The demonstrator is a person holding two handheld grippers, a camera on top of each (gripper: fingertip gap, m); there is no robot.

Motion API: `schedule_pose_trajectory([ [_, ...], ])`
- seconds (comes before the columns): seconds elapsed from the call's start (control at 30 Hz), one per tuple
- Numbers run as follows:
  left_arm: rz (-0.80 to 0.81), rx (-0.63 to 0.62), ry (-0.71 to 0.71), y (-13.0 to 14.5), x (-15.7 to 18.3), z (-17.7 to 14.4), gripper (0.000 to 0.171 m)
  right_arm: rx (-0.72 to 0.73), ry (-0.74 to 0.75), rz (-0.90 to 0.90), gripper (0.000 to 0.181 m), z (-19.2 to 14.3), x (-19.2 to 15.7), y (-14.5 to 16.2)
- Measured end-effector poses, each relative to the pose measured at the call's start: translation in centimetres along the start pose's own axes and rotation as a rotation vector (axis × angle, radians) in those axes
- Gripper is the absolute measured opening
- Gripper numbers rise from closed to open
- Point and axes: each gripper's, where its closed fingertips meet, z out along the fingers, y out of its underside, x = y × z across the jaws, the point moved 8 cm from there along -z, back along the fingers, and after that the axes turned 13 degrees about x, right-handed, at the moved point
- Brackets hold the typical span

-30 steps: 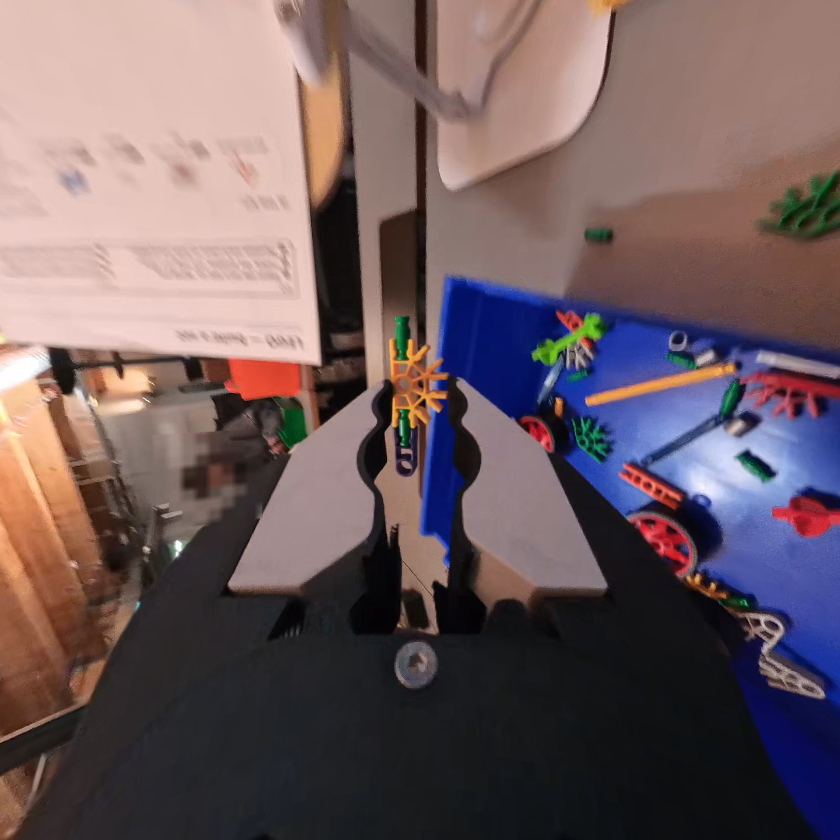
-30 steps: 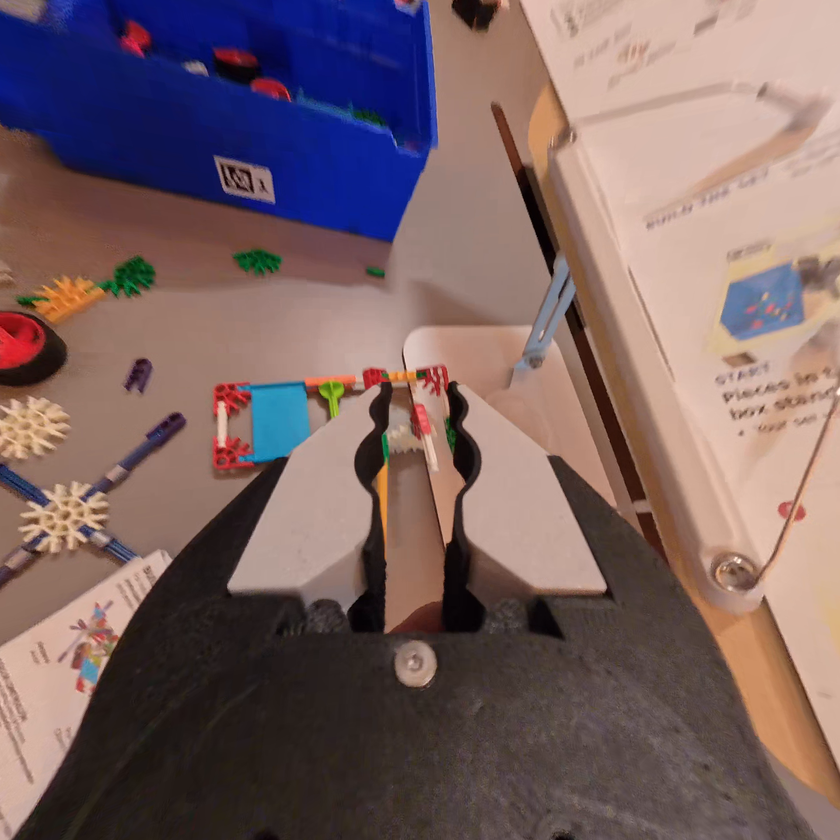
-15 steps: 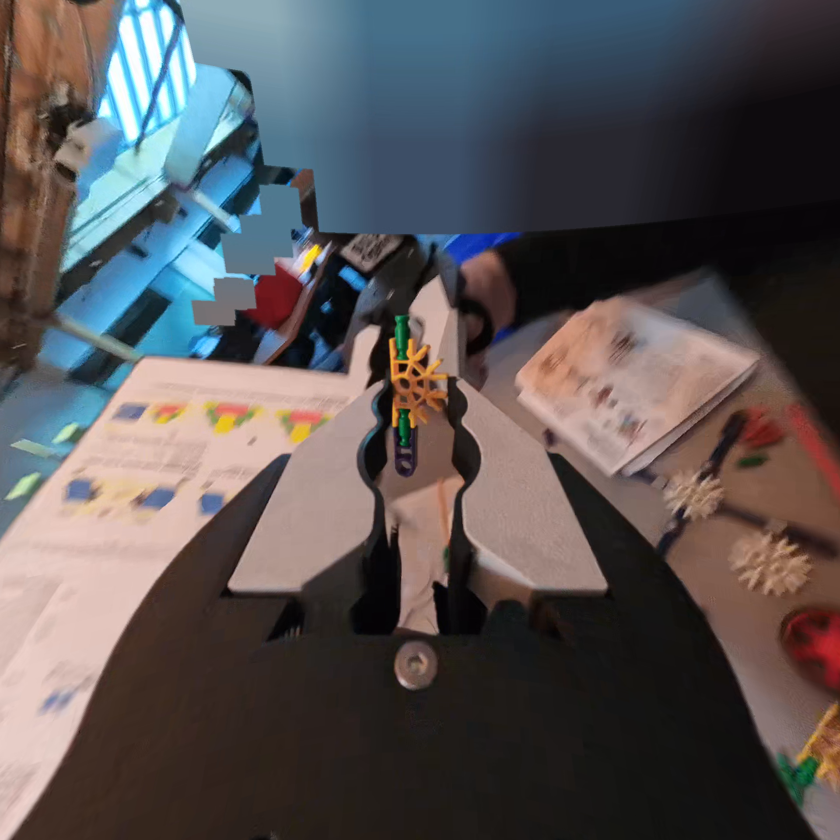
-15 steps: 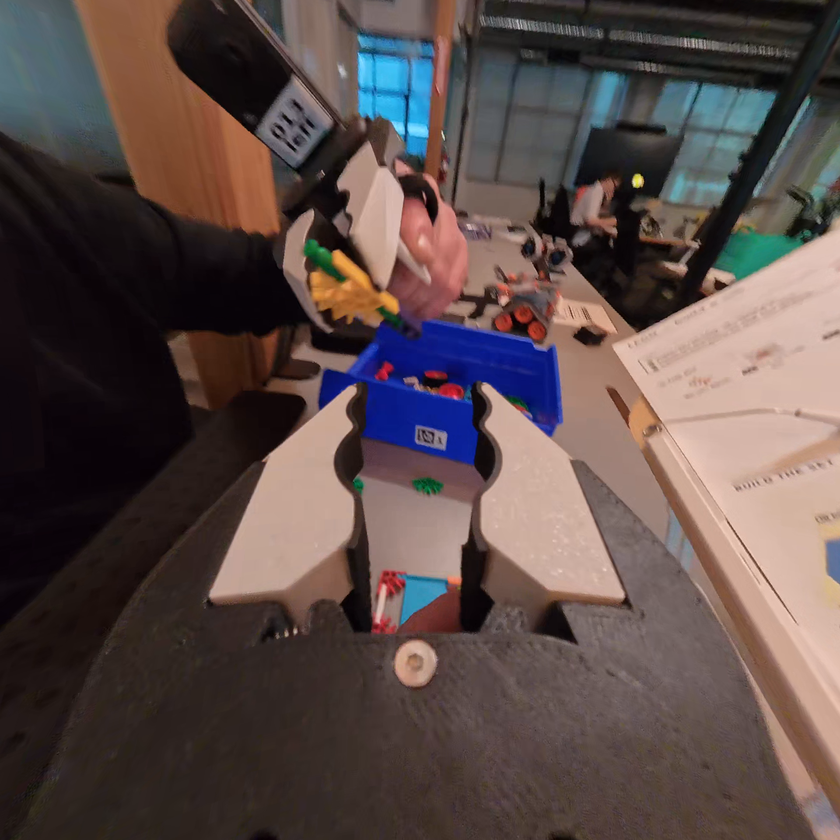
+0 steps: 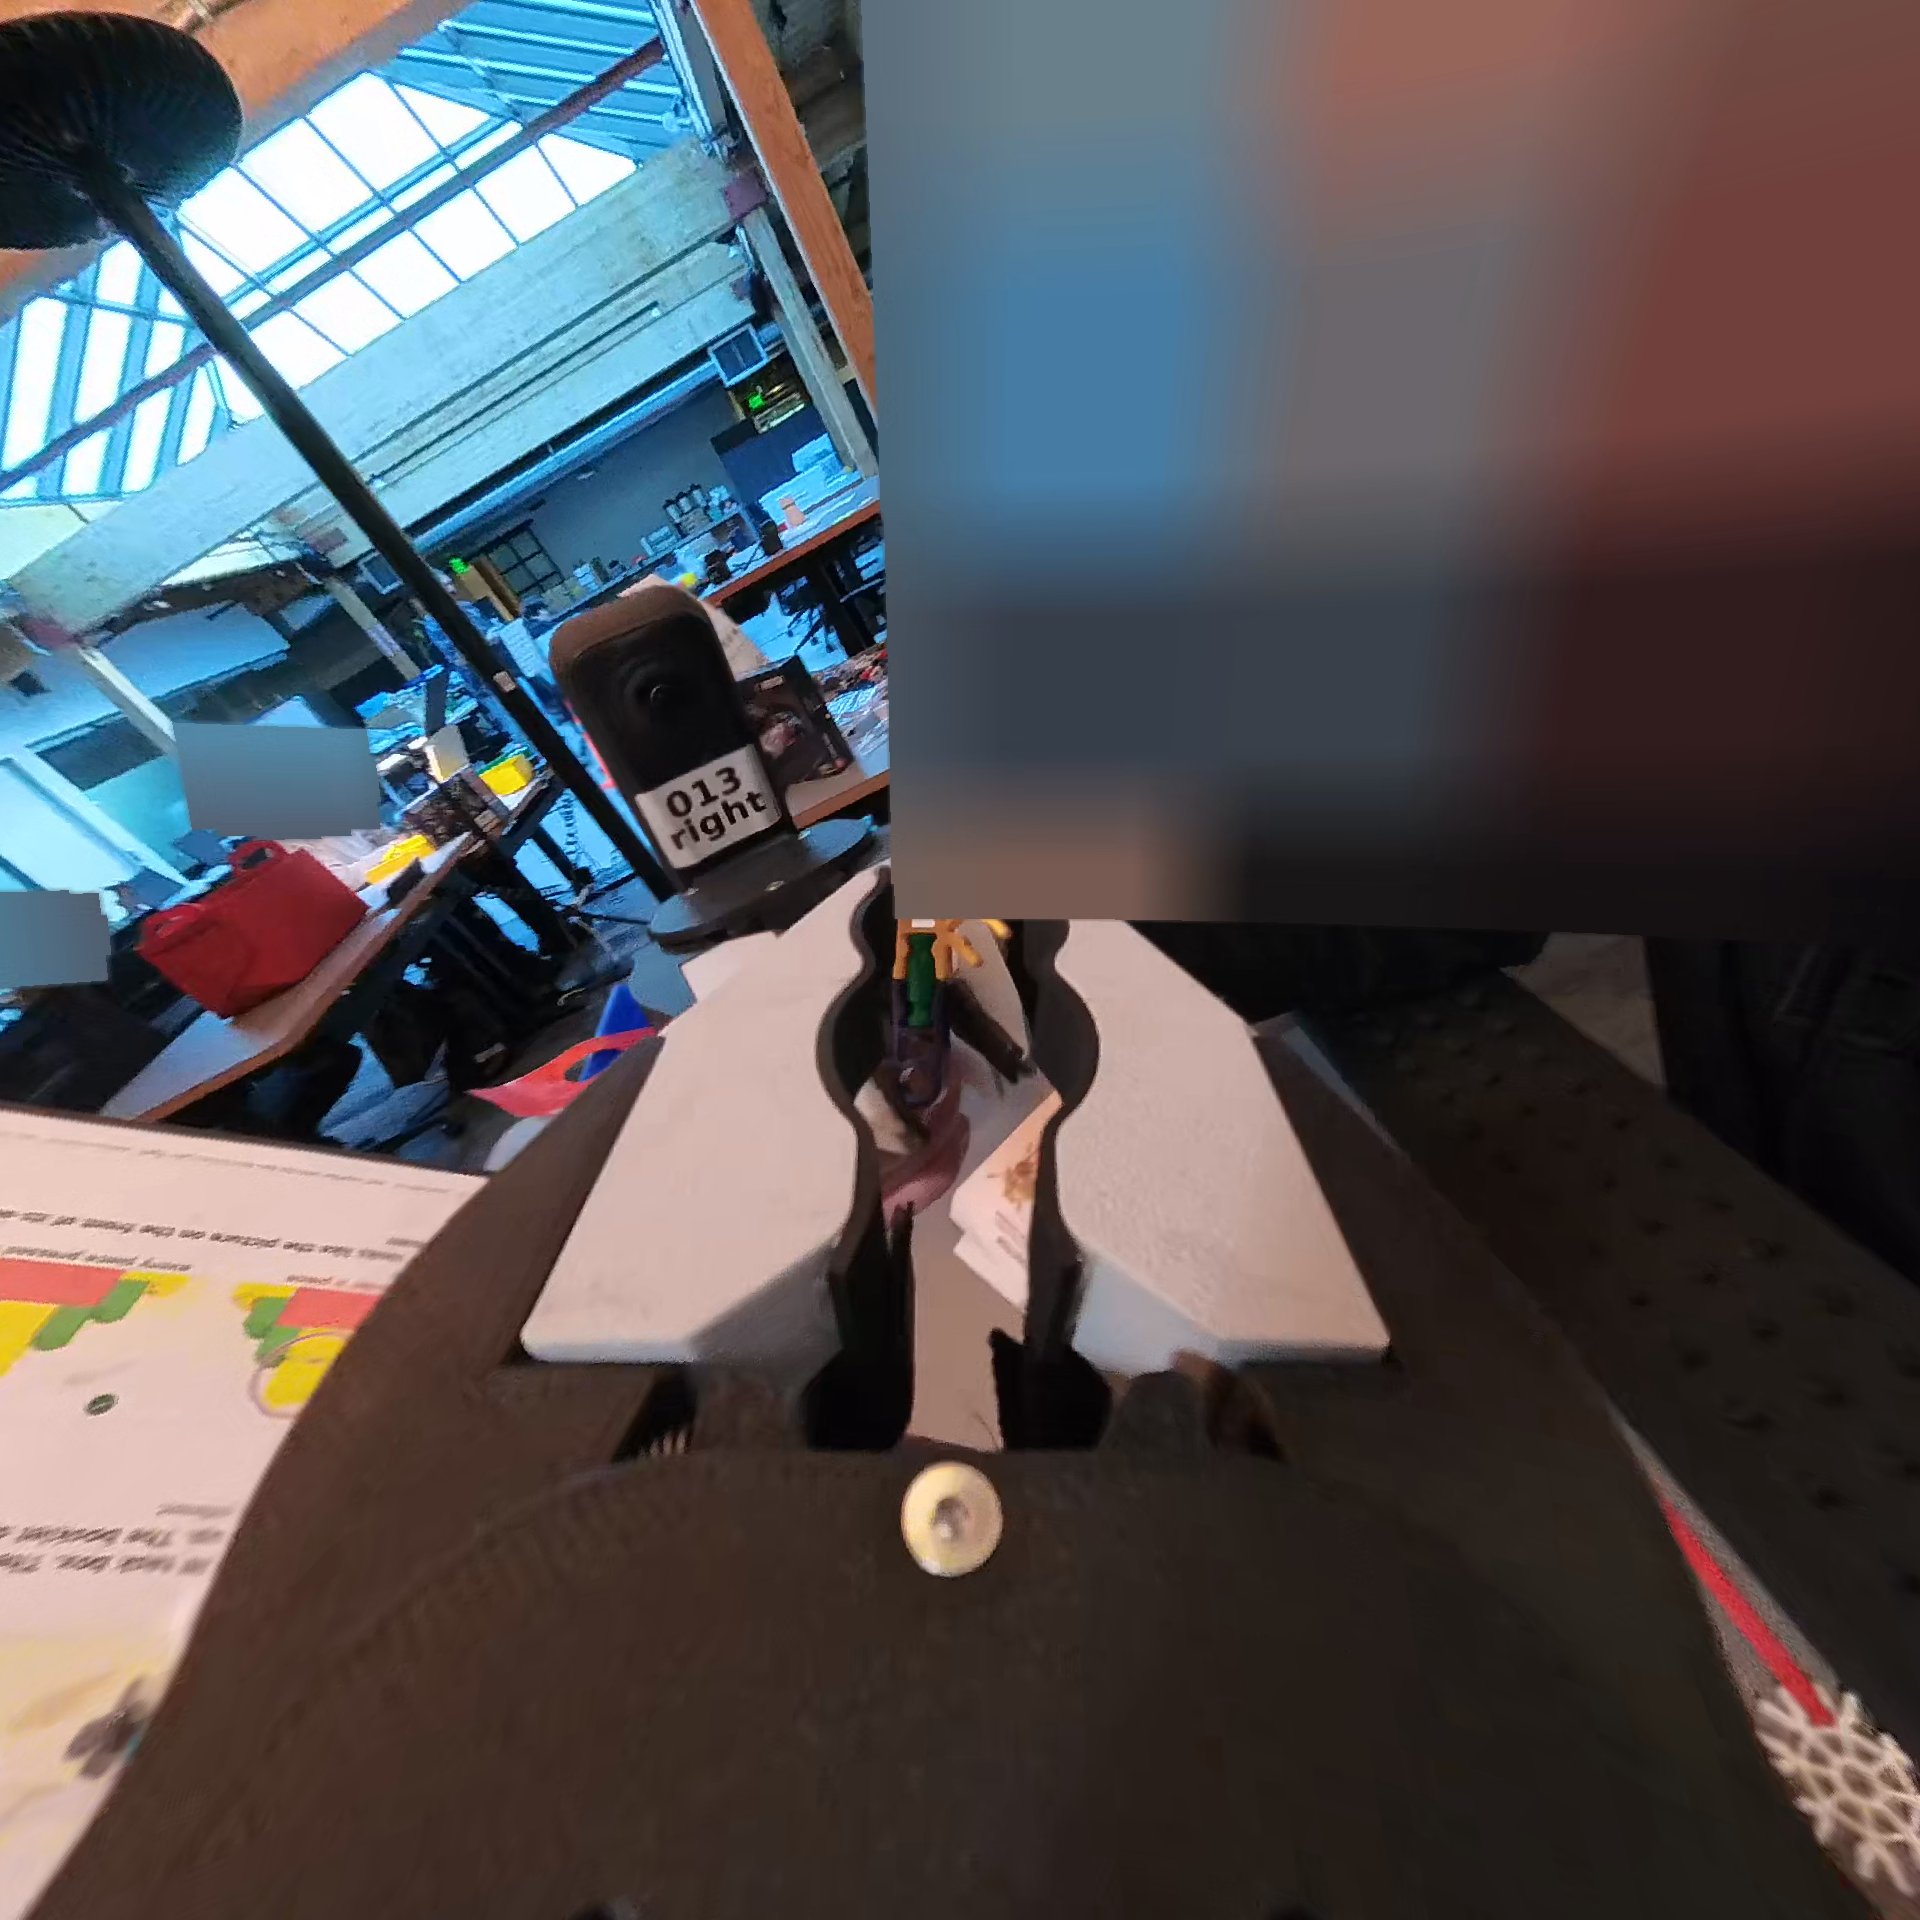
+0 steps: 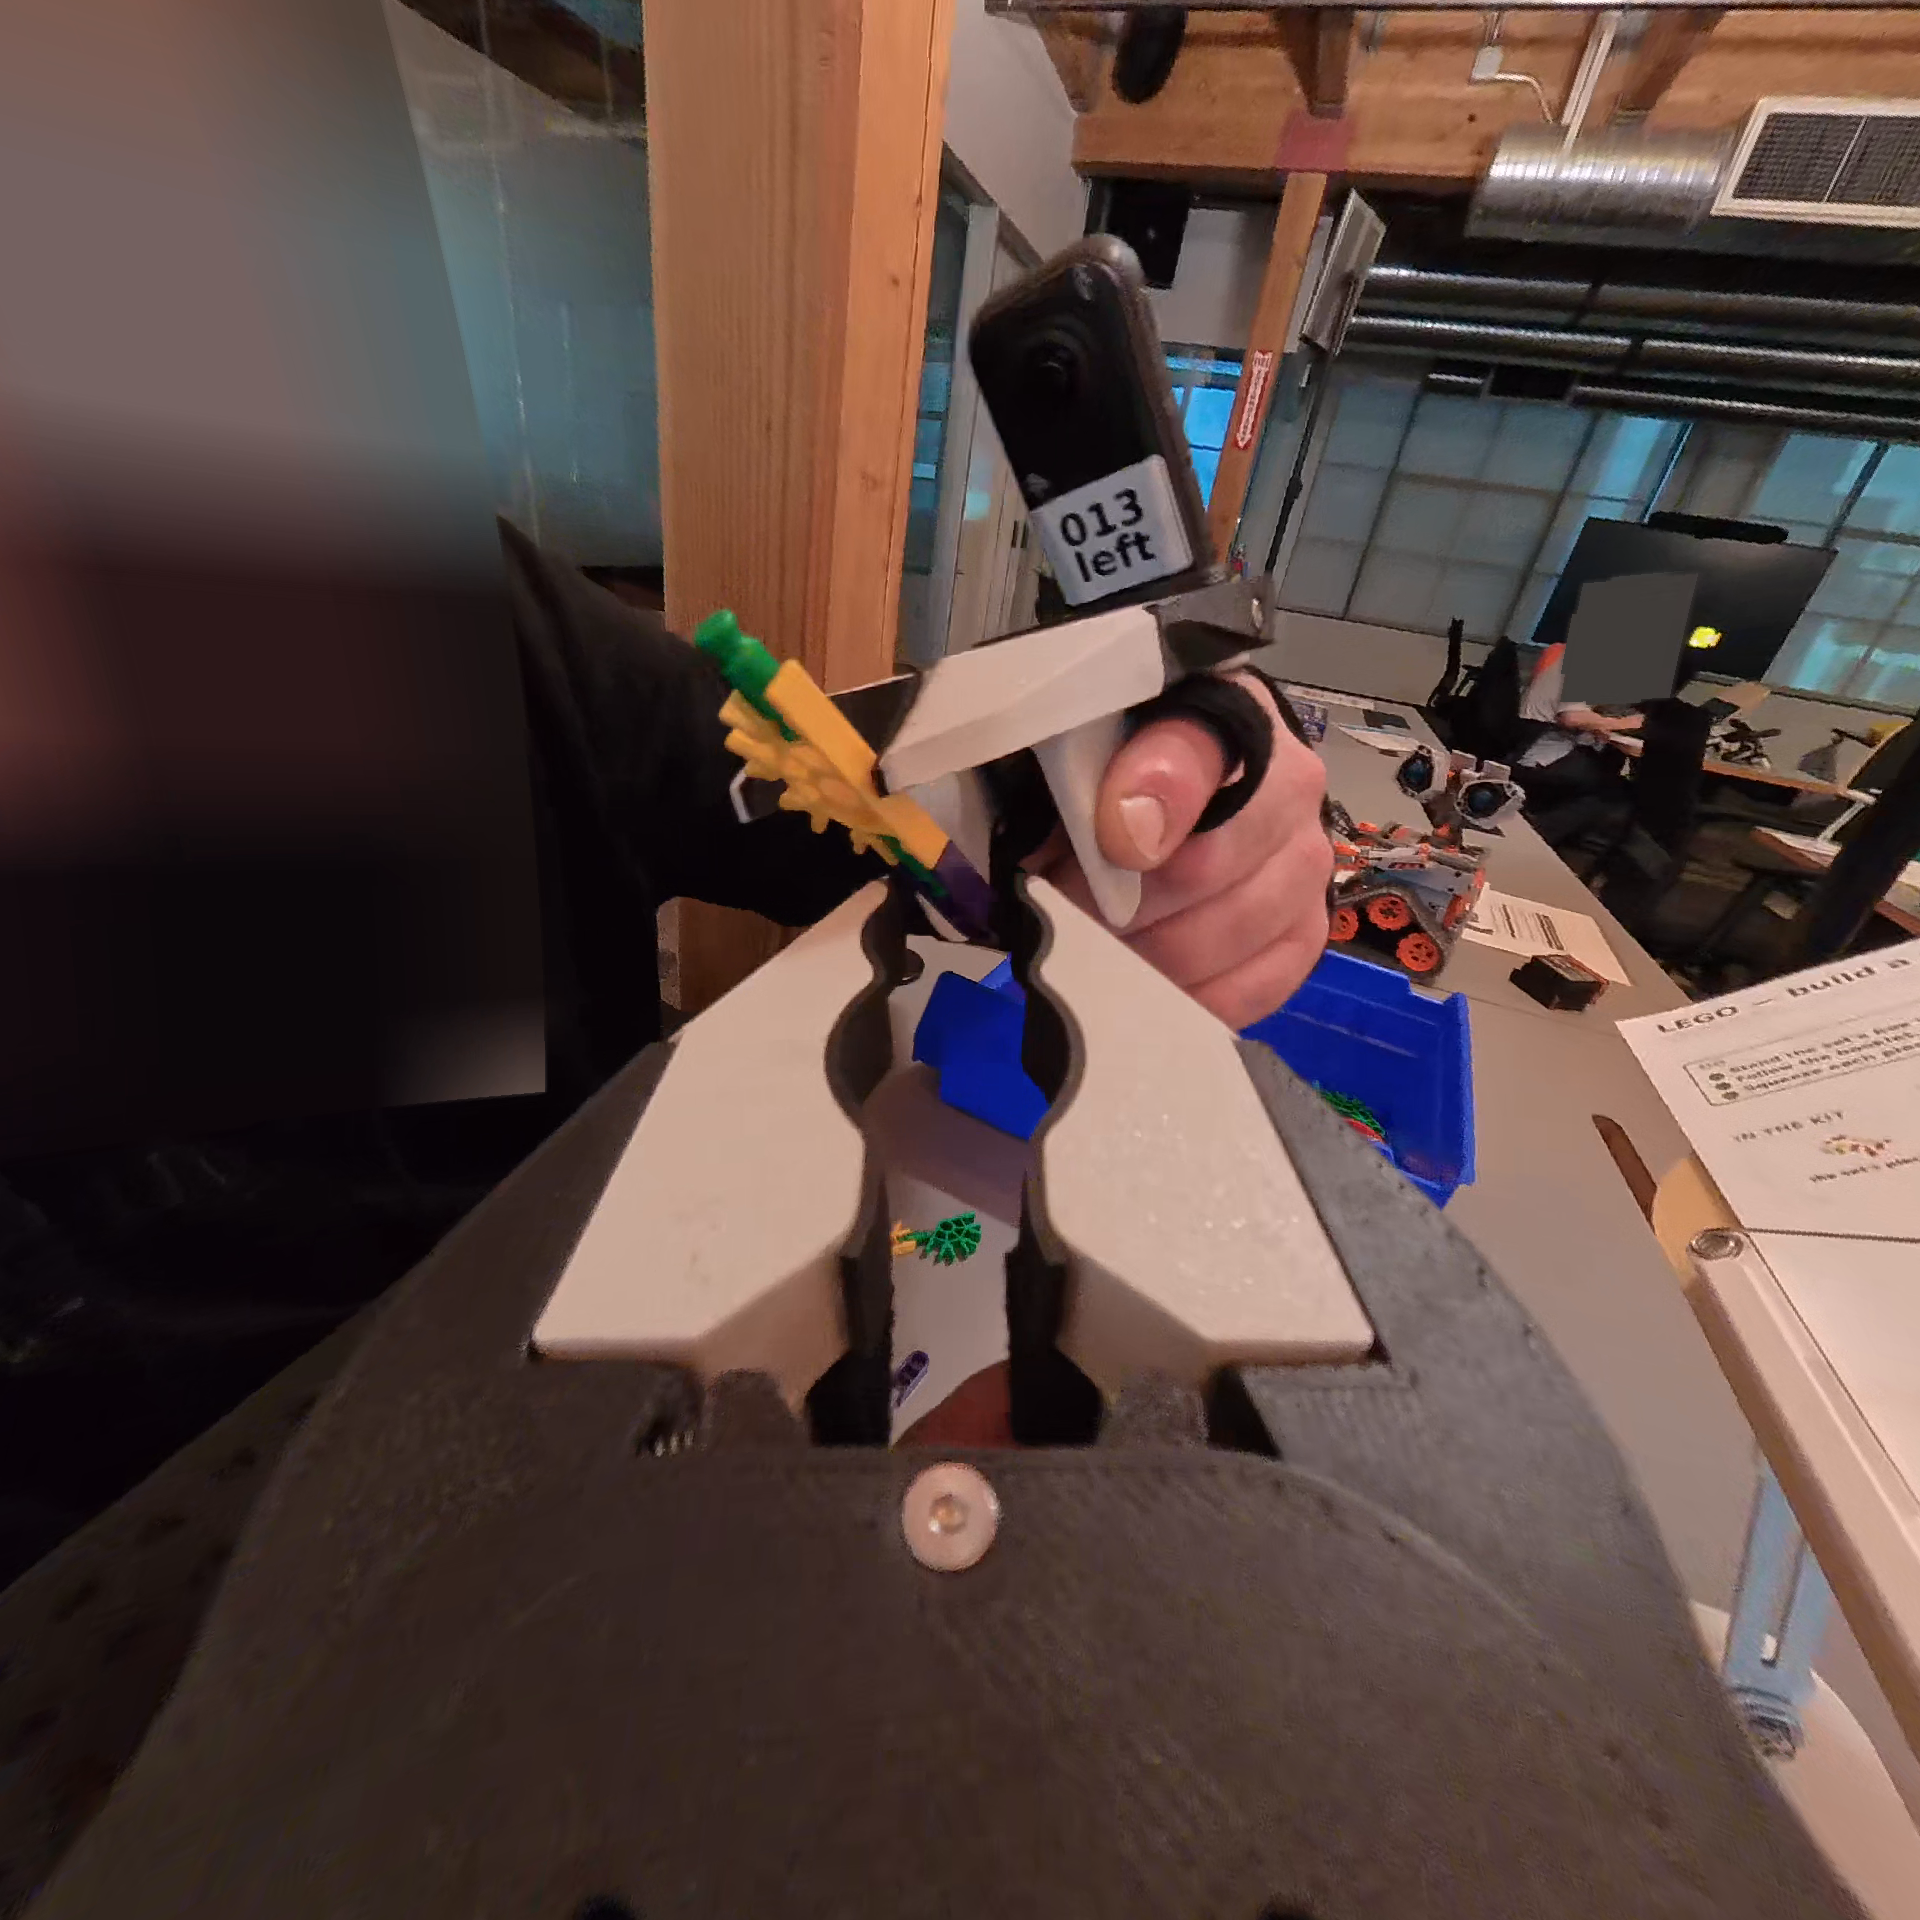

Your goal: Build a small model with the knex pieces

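My left gripper (image 5: 954, 935) is shut on a small toy assembly: a yellow snowflake connector (image 6: 821, 748) on a green rod (image 5: 920, 982) with a purple connector (image 6: 964, 883) at its near end. A blur patch hides most of the yellow part in the left wrist view. The left gripper also shows in the right wrist view (image 6: 894, 774), held up in a person's hand (image 6: 1216, 852). My right gripper (image 6: 953, 899) faces it, raised above the table. Its jaws are drawn in on the purple connector, which nearly fills the gap between the tips.
A blue bin (image 6: 1382, 1070) of toy parts stands on the grey table beyond the grippers. A green connector (image 6: 951, 1238) lies loose below. A stand with a printed sheet (image 6: 1818, 1091) is at the right. A wooden post (image 6: 790, 312) rises behind. Printed sheets (image 5: 156, 1351) and a white snowflake piece (image 5: 1849, 1766) lie near. The grippers' ends are close to 4 cm from one another.
Both grippers rose off the table and turned to face each other. The right gripper let go of the flat assembly, opened, then narrowed its jaws around the purple end of the left gripper's piece.
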Motion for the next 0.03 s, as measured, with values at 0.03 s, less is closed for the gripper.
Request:
schedule_pose_trajectory([
  [0.03,-0.021,0.013,0.004,0.1,-0.11,-0.05,0.021,0.011,-0.006,0.007,0.018,0.01,-0.05,-0.08],
])
